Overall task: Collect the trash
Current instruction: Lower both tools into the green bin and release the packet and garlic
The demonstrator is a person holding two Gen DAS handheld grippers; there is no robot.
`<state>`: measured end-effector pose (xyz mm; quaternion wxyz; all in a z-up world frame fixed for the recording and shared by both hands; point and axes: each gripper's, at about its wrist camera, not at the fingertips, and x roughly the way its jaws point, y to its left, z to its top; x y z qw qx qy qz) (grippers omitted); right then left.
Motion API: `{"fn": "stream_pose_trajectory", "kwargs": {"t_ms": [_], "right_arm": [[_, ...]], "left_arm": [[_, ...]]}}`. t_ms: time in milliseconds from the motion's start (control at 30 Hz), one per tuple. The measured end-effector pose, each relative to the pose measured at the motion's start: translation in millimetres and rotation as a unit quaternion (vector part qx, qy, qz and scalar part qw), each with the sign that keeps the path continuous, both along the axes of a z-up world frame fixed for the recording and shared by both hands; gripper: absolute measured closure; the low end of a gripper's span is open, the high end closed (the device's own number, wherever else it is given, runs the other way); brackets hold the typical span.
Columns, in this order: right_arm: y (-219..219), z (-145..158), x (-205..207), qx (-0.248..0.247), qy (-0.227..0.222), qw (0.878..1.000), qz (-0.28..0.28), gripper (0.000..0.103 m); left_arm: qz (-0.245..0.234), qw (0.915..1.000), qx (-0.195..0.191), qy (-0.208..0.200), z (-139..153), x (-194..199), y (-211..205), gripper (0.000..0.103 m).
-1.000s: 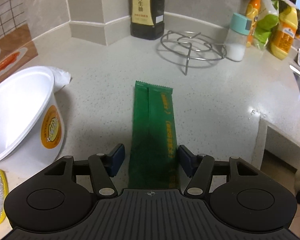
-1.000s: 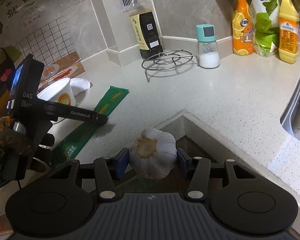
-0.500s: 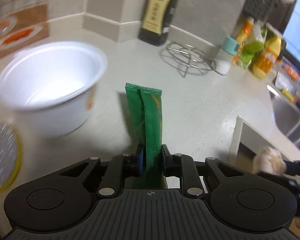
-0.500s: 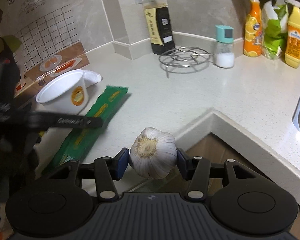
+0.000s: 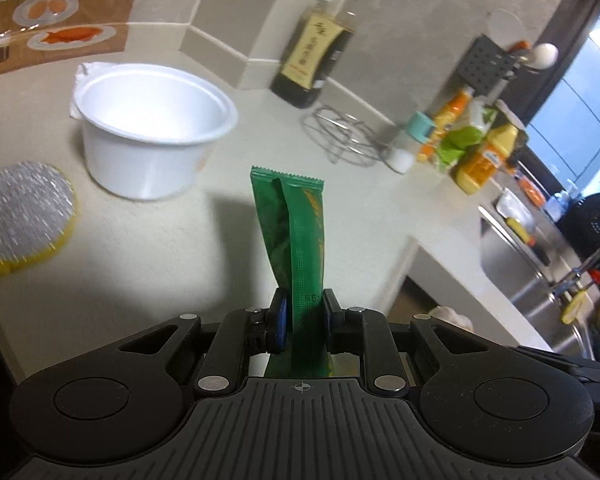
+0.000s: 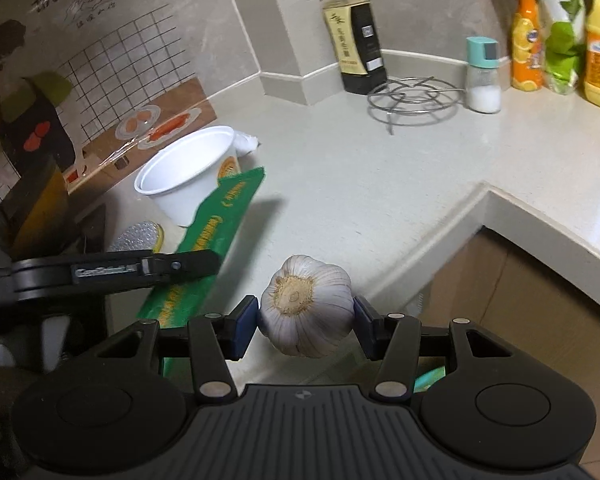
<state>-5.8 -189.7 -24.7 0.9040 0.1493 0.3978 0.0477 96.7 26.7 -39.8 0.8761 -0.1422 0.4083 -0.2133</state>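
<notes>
Wrapper [image 5: 296,248] in transit, left wrist view: long green sachet stands up the centre of the frame, clear of the countertop [image 5: 188,264], its shadow on the surface to the left. Step in hand looks like the carry-off after pickup. Next move, by my reading, calls for a bin or bag; none shows in this view, so the drop point cannot be told. Left gripper [image 5: 303,317] at lower centre: jaws nearly closed, blue pads pressed on the wrapper's lower end. White cup [image 5: 148,140] sits on the counter at upper left, scouring pad [image 5: 20,216] at far left edge, soy bottle [image 5: 316,60] against the wall at top centre.

Right wrist view: garlic bulb [image 6: 306,304] at lower centre, root end toward the camera, hanging off the counter edge [image 6: 440,232] with cabinet front at lower right. Right gripper [image 6: 306,326] about half open, both pads against the bulb's sides, firmly held. Left gripper enters from the left edge, the wrapper slanting across it and in front of the cup. Wire trivet [image 6: 416,98] and salt shaker [image 6: 483,76] at upper right, untouched. Cup likely remains to collect.
</notes>
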Motion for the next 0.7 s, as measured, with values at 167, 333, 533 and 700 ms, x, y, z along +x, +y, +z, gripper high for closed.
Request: {"fn": "stream_pose_trajectory", "kwargs": {"t_ms": [167,333,533,700], "right_arm": [[-42,-7,-41,-0.004,-0.013,1.000,-0.009,0.052],[-107,-32,-100,-0.002,-0.003,0.999,-0.051,0.052],[-174,-92,-164,-0.007,0.059,0.991,-0.117,0.052],[-209,-166,-211,0.004,0.135,0.974,-0.181,0.052]], "left_arm": [[-0.017,0.9997,-0.011,0.015,-4,-48,-52,0.082],[-0.065,0.9963,-0.003,0.056,-41,-89,-117,0.082],[-0.084,0.9796,0.015,0.182,-160,-106,-171,0.082],[-0.049,0.9434,-0.005,0.328,-291,-96,-194,0.082]]}}
